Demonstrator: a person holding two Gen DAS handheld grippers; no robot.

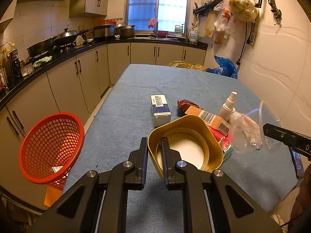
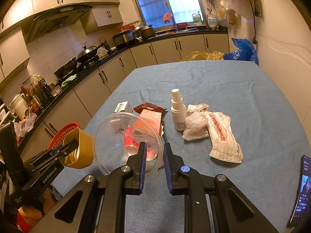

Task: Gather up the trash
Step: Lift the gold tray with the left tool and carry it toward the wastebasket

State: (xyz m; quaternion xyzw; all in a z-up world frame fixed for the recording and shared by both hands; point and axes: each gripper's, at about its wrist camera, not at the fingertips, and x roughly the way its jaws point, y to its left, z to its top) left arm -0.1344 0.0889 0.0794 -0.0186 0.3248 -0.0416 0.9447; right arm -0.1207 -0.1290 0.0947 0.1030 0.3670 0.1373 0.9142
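Note:
My left gripper (image 1: pixel 154 145) is shut on the rim of a gold tin container (image 1: pixel 194 128), one finger inside and one outside; it also shows in the right wrist view (image 2: pixel 81 145). My right gripper (image 2: pixel 154 149) is shut on the rim of a clear plastic bowl (image 2: pixel 116 134), also visible in the left wrist view (image 1: pixel 250 130). A red mesh basket (image 1: pixel 50 145) stands off the table's left edge with a small box inside. On the blue table (image 2: pixel 233 89) lie a blue-white box (image 1: pixel 160 108), an orange box (image 1: pixel 211 118), a brown wrapper (image 2: pixel 149 106), a white spray bottle (image 2: pixel 177 112), a crumpled plastic bag (image 2: pixel 196 122) and a white packet (image 2: pixel 223 137).
A phone (image 2: pixel 301 192) lies at the table's right edge. Kitchen counters with pots (image 1: pixel 58 42) run along the left and back. Blue bag (image 1: pixel 223 68) and yellow bag (image 1: pixel 186 65) sit beyond the table's far end. A tiled wall is on the right.

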